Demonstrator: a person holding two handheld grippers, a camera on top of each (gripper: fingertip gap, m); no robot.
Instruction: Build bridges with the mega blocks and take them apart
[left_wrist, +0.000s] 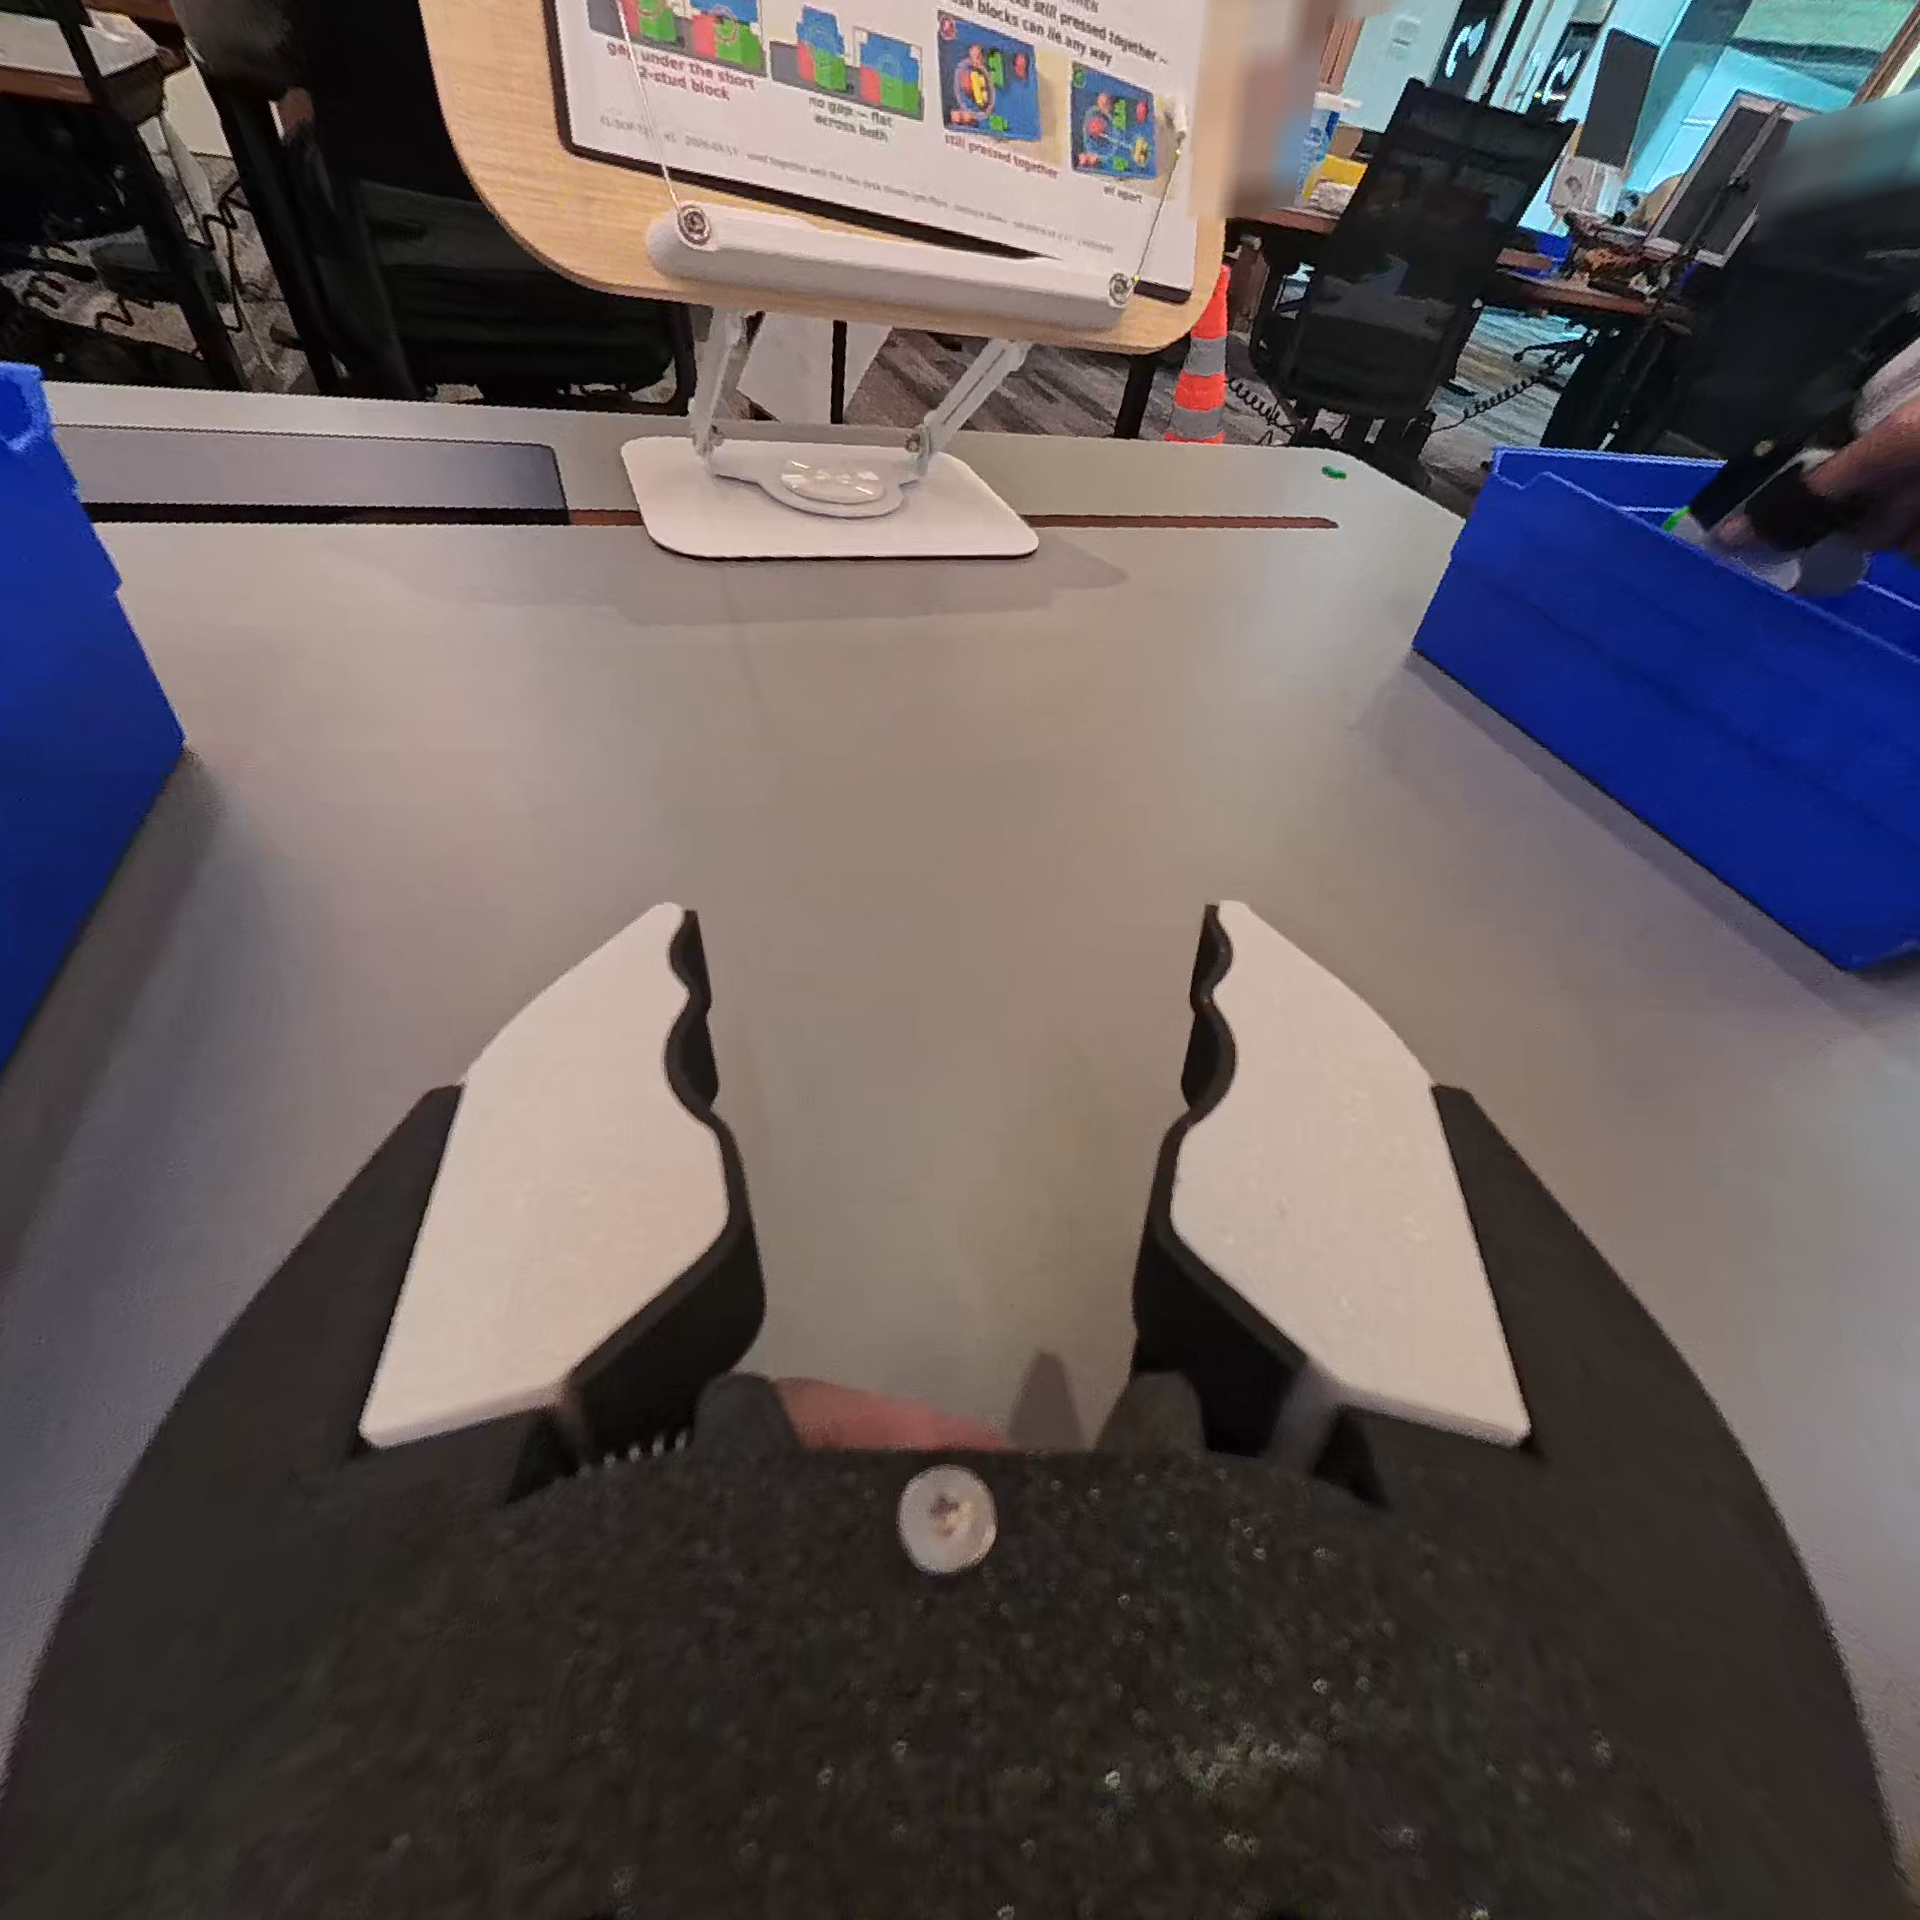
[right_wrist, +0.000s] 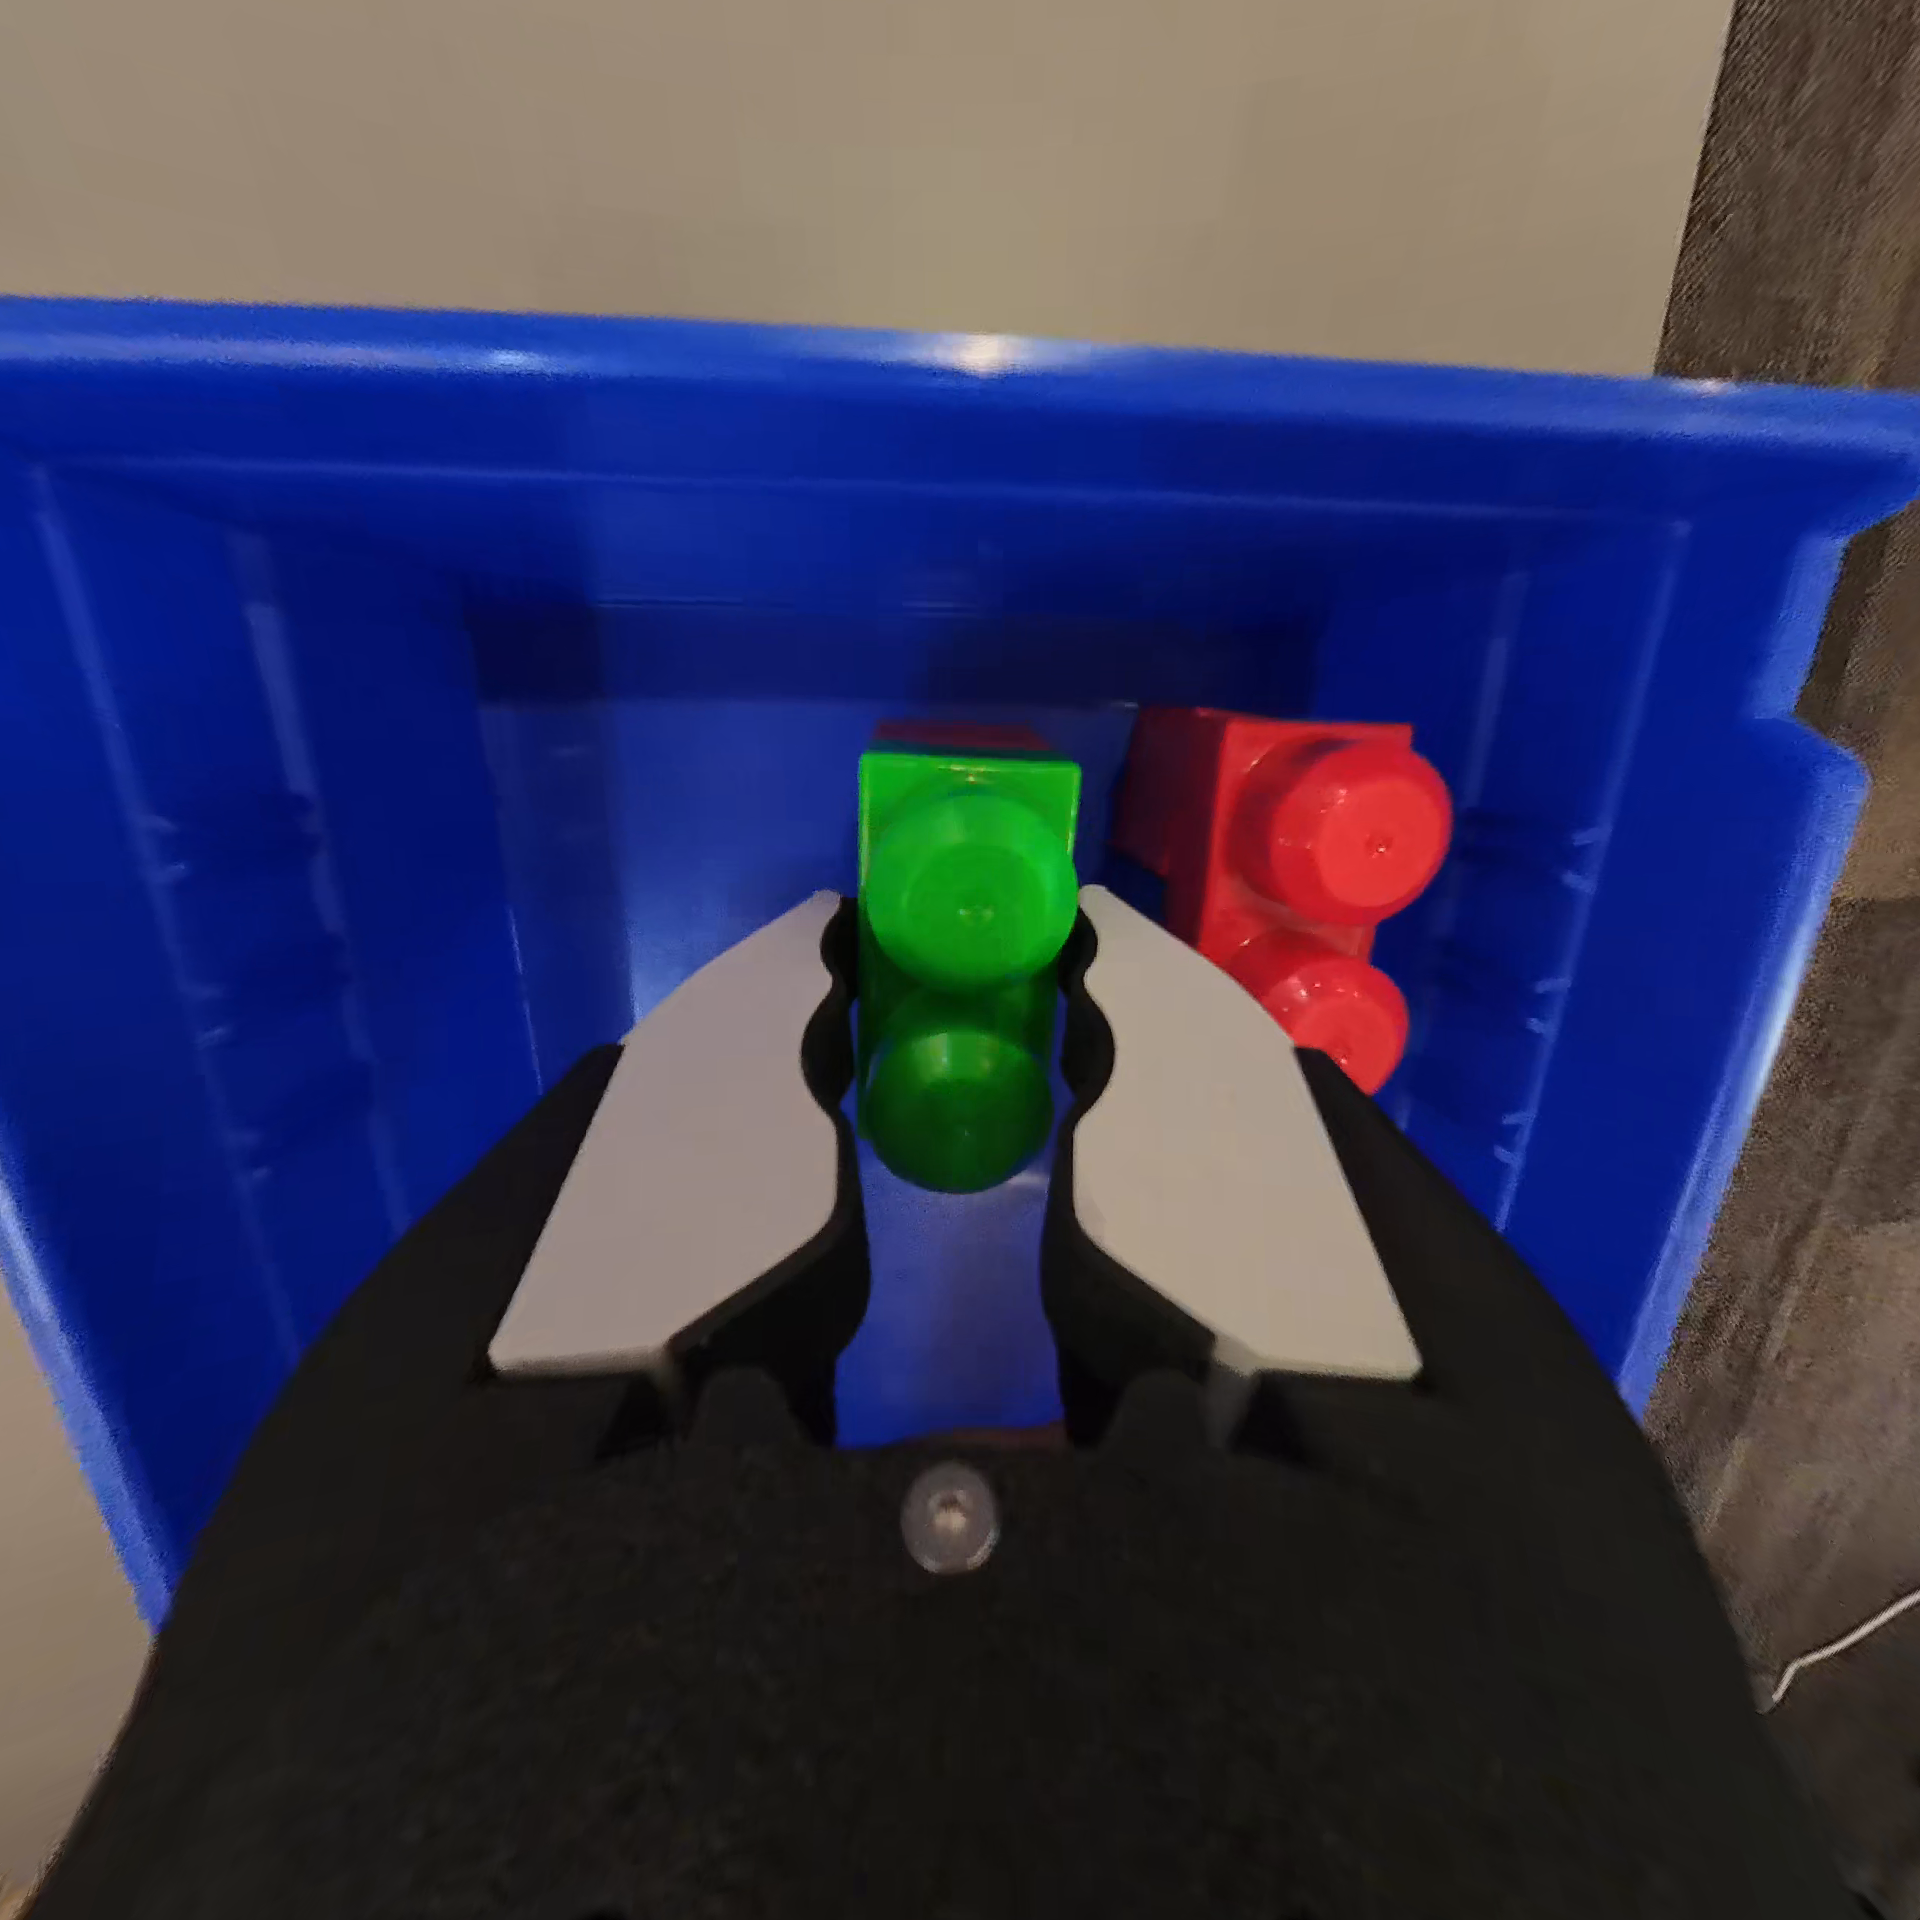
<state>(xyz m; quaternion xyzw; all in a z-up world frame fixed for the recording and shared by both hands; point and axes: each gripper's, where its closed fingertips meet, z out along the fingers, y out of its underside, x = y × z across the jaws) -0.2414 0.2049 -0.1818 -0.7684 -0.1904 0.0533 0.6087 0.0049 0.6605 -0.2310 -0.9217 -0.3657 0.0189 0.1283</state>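
Observation:
In the right wrist view, my right gripper (right_wrist: 961, 925) is down inside a blue bin (right_wrist: 312, 727). It is shut on a green two-stud block (right_wrist: 966, 821), with a finger pressed on each long side. A red two-stud block (right_wrist: 1320, 862) lies just right of it on the bin floor, near the right wall. A sliver of red shows behind the green block's far end. In the left wrist view, my left gripper (left_wrist: 951, 914) is open and empty over the bare grey table (left_wrist: 935, 727). The right gripper (left_wrist: 1787, 530) also shows far right, dipping into the bin (left_wrist: 1662, 707).
A second blue bin (left_wrist: 62, 707) stands at the table's left edge. A white stand holding a wooden board with an instruction sheet (left_wrist: 831, 260) sits at the table's far edge. An orange cone (left_wrist: 1205, 364), chairs and desks are beyond the table. The left gripper's tips are roughly 55 cm from the right gripper's.

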